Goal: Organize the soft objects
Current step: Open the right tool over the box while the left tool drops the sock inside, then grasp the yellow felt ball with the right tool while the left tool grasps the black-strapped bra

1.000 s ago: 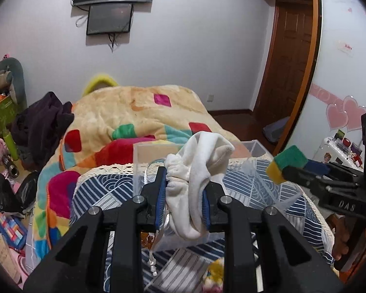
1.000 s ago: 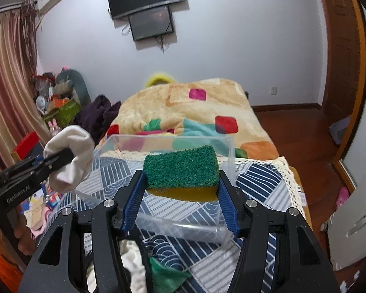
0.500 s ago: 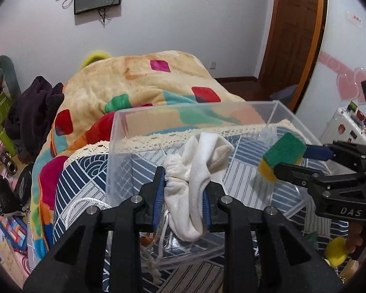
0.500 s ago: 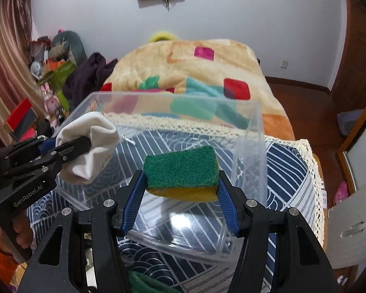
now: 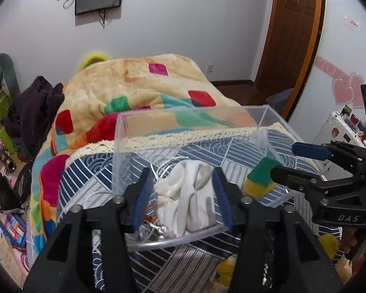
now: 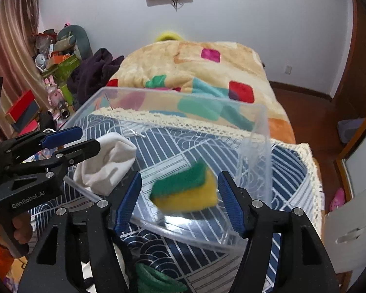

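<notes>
A clear plastic box stands on the blue patterned tablecloth. In the left wrist view my left gripper hangs over the box's near end. Its jaws are opening, and the white cloth bundle lies loose between them with gaps to both pads. My right gripper is opening too. The green and yellow sponge is blurred and tilted between its fingers, free of the pads, inside the box. Each view shows the other gripper from the side: the left gripper above the cloth, the right gripper above the sponge.
Behind the table a bed carries a tan blanket with coloured patches. Dark clothes are piled at its left. A green cloth and yellow items lie on the table near me. A wooden door is at the right.
Both grippers sank toward the clear box and tipped further down. Both pairs of jaws spread, letting go of the white cloth and the sponge, which now drop into the box.
</notes>
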`<action>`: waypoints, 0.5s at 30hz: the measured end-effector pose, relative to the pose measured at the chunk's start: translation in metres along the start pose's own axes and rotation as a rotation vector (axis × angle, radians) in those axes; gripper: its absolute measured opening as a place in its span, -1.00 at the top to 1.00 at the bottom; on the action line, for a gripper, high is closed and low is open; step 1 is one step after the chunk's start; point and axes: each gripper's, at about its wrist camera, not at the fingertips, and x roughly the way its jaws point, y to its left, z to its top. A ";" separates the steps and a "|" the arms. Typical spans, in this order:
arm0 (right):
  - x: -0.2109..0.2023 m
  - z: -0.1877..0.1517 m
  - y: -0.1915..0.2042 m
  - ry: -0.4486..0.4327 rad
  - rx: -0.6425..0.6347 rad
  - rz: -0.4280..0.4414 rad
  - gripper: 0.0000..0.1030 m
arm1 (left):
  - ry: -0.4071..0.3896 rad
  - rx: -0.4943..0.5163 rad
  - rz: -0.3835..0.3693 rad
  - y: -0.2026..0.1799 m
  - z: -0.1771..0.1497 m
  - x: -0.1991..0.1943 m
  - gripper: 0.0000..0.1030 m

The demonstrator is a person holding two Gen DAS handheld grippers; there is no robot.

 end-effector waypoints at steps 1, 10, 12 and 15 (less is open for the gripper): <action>-0.005 0.001 0.000 -0.019 0.001 0.000 -0.32 | -0.021 0.002 0.004 0.000 0.000 -0.008 -0.17; -0.056 -0.006 0.018 -0.174 -0.041 -0.024 -0.59 | -0.099 0.005 -0.018 -0.001 -0.015 -0.060 -0.74; -0.065 -0.013 0.024 -0.194 -0.056 -0.016 -0.60 | -0.105 0.007 -0.009 -0.001 -0.024 -0.068 -0.77; -0.072 -0.026 0.030 -0.203 -0.054 0.011 -0.60 | -0.100 0.010 -0.004 0.000 -0.040 -0.078 -0.78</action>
